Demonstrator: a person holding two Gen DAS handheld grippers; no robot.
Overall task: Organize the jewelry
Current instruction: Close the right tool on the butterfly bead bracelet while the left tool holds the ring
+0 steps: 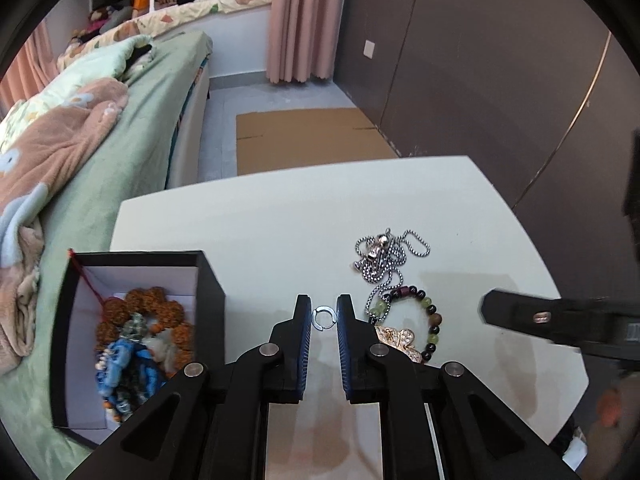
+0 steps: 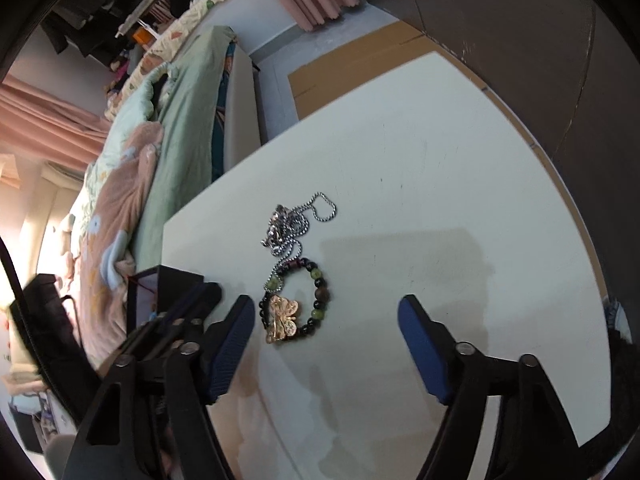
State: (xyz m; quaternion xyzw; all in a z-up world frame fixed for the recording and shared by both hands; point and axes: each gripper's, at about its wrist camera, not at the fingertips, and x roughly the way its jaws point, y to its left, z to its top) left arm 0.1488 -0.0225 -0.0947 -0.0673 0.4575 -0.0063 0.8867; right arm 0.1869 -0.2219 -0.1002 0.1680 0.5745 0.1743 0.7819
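My left gripper point(image 1: 324, 316) is shut on a small silver ring point(image 1: 323, 317), held between its blue pads just above the white table point(image 1: 280, 216). A black box point(image 1: 132, 336) at the left holds brown bead bracelets and blue jewelry. A silver chain necklace point(image 1: 384, 260), a dark and green bead bracelet point(image 1: 428, 320) and a gold butterfly piece point(image 1: 400, 338) lie to the right. In the right wrist view the chain point(image 2: 292, 224), bracelet point(image 2: 316, 300) and butterfly point(image 2: 282, 318) lie ahead of my open, empty right gripper point(image 2: 326, 320).
A bed with green and pink bedding point(image 1: 100, 152) runs along the table's left side. A cardboard sheet point(image 1: 304, 136) lies on the floor beyond the table. A dark wall point(image 1: 480, 60) stands at the right. The right gripper's finger point(image 1: 540, 316) shows in the left view.
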